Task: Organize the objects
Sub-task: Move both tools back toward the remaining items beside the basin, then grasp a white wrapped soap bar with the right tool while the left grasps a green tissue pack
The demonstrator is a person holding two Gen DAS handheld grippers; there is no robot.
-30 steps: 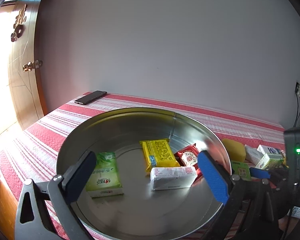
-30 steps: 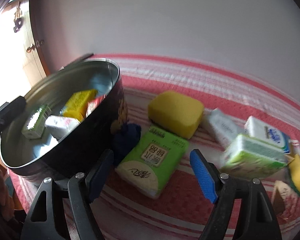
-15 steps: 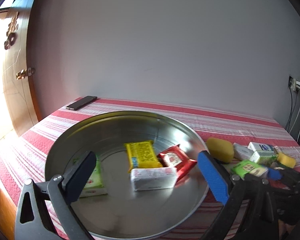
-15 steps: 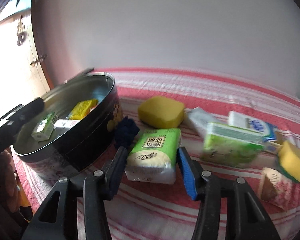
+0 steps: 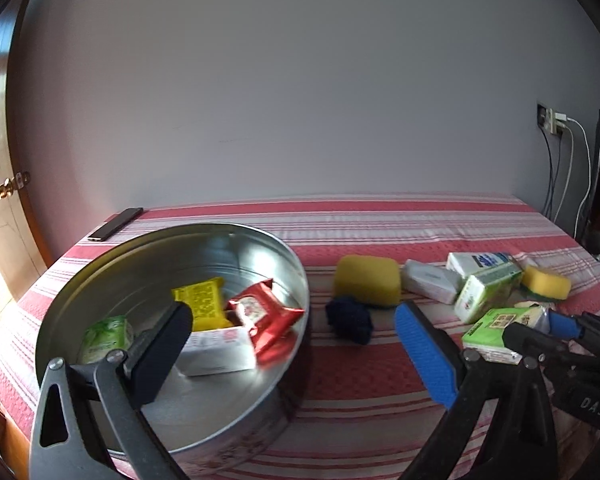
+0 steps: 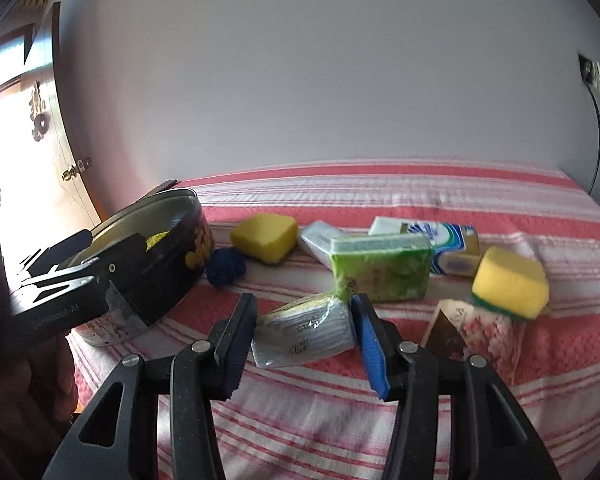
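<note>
My right gripper [image 6: 303,318] is shut on a green tissue pack [image 6: 302,332] and holds it just above the striped cloth; it also shows in the left wrist view [image 5: 496,330]. My left gripper [image 5: 292,344] is open and empty, over the right rim of the round metal tin [image 5: 112,256]. The tin holds a green pack [image 5: 106,338], a yellow pack [image 5: 204,306], a red pack [image 5: 266,318] and a white pack [image 5: 220,350].
On the cloth right of the tin lie a dark blue ball [image 6: 226,266], a yellow sponge [image 6: 264,236], a white pack [image 6: 320,238], a green pack [image 6: 380,266], a blue-white pack [image 6: 440,242], a yellow-green sponge [image 6: 510,282] and a floral packet [image 6: 476,330]. A phone [image 5: 116,224] lies at the far left.
My right gripper closed on the green tissue pack and lifted it, turning it on edge. My left gripper drew back and swung right, so the tin now sits at the left.
</note>
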